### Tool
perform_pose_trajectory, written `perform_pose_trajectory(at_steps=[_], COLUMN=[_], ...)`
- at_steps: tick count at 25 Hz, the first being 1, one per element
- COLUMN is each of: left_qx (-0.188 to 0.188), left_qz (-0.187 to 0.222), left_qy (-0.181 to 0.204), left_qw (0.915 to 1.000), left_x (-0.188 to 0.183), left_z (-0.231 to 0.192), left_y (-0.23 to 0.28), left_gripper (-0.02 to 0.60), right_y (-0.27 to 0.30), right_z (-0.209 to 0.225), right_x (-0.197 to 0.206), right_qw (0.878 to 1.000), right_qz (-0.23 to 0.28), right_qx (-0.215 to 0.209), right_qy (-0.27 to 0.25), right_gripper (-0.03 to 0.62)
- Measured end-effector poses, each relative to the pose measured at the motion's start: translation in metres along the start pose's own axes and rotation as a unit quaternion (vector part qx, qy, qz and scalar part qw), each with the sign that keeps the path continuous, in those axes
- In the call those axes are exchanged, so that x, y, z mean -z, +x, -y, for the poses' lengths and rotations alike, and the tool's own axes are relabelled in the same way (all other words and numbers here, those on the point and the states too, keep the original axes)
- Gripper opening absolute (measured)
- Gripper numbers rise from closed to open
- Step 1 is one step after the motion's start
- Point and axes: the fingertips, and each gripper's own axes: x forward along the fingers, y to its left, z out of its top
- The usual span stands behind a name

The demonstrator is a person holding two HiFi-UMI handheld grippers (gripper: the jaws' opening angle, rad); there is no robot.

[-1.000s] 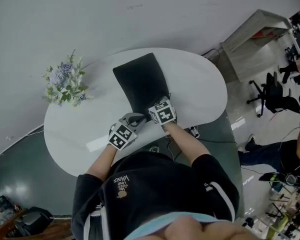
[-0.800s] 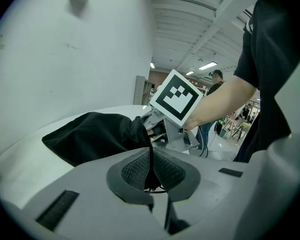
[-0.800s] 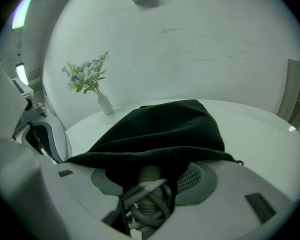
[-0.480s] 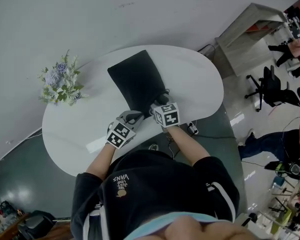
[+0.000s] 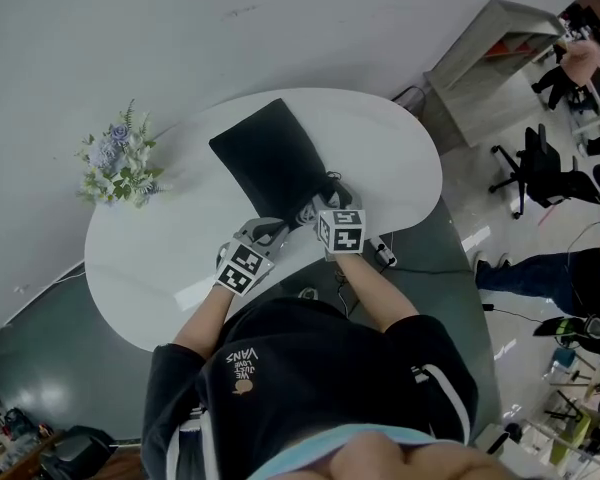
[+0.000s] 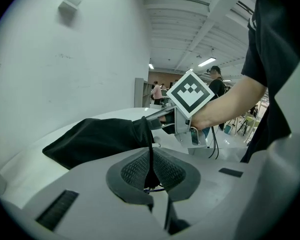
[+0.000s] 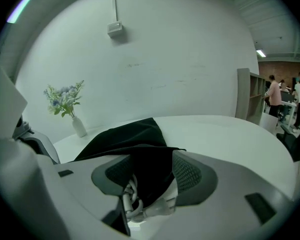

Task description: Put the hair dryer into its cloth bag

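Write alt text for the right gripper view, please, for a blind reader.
The right gripper holds the mouth of a black cloth bag between its fingers, a white cord showing beneath. The bag lies on a white table; a vase of flowers stands left.

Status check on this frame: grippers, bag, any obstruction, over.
Left gripper shut on drawstring. Right gripper shut on cloth bag mouth, white cord showing beneath. Hair dryer itself not visible. Flowers well aside, nothing blocking.
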Motion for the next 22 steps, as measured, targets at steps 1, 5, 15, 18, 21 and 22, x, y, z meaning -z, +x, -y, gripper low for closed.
perform_pose_trajectory(at_steps=[1, 5, 15, 18, 21, 22], left_qx=[-0.004, -0.015, -0.031, -0.037, -0.039, -0.042], left_qz=[0.001, -0.002, -0.03, -0.03, -0.029, -0.026], left_qy=[0.004, 0.025, 0.051, 0.051, 0.05, 0.049], left_qw=[1.0, 0.9996, 0.9978, 0.9976, 0.9976, 0.9976], left_x=[-0.001, -0.003, 0.005, 0.007, 0.007, 0.007], left_z=[0.001, 0.007, 0.02, 0.025, 0.035, 0.038], left_y=[0.001, 0.006, 0.016, 0.016, 0.016, 0.015], left_gripper=[0.034, 0.034, 0.036, 0.064, 0.134, 0.138], right_y=[-0.002, -0.014, -0.048, -0.06, -0.073, -0.078], right_z=[0.004, 0.016, 0.042, 0.044, 0.044, 0.043], right_x=[0.0, 0.005, 0.037, 0.046, 0.053, 0.053], right_qw=[1.0, 0.999, 0.996, 0.995, 0.995, 0.996], right_qz=[0.002, 0.013, 0.004, -0.001, -0.002, -0.001], right_qx=[0.005, 0.028, 0.053, 0.051, 0.044, 0.041], right_qy=[0.004, 0.027, 0.078, 0.081, 0.086, 0.085], right_gripper=[0.215, 0.215, 0.215, 0.215, 0.215, 0.215])
